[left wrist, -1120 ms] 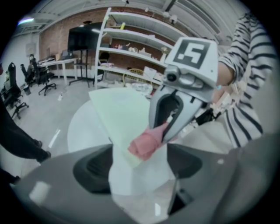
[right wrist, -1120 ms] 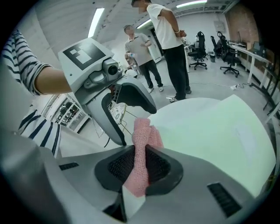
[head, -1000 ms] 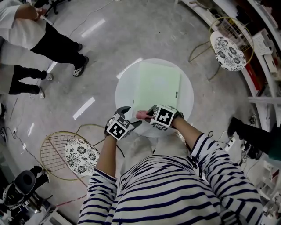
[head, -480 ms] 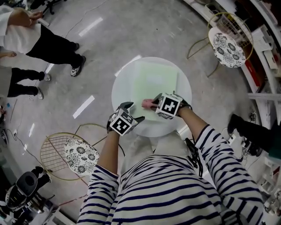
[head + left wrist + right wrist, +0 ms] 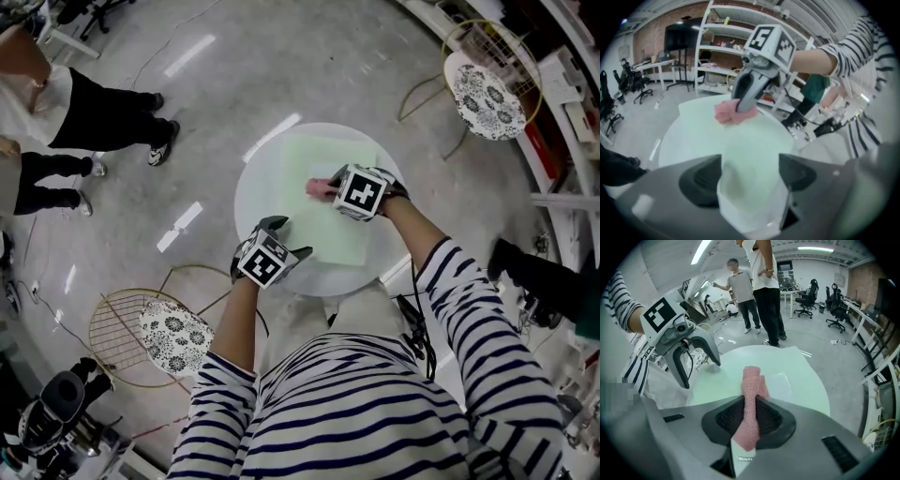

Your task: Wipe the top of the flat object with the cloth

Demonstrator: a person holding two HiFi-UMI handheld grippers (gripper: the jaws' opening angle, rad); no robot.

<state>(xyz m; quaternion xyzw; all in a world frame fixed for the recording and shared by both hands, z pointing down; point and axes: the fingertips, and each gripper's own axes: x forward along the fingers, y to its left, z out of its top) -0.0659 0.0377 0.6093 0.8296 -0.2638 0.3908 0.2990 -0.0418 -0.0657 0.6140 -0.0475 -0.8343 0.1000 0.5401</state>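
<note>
Right claw clamps the pink cloth onto the green sheet; left claw gapes at its near edge.

I count one round table carrying one green flat object and one pink cloth; my two grippers, left gripper and right gripper; two cushioned chairs; two bystanders.

Head cam's looking steeply down from high over the round table. Gripper cams are riding close behind their jaws, facing each other low across the same green sheet.
</note>
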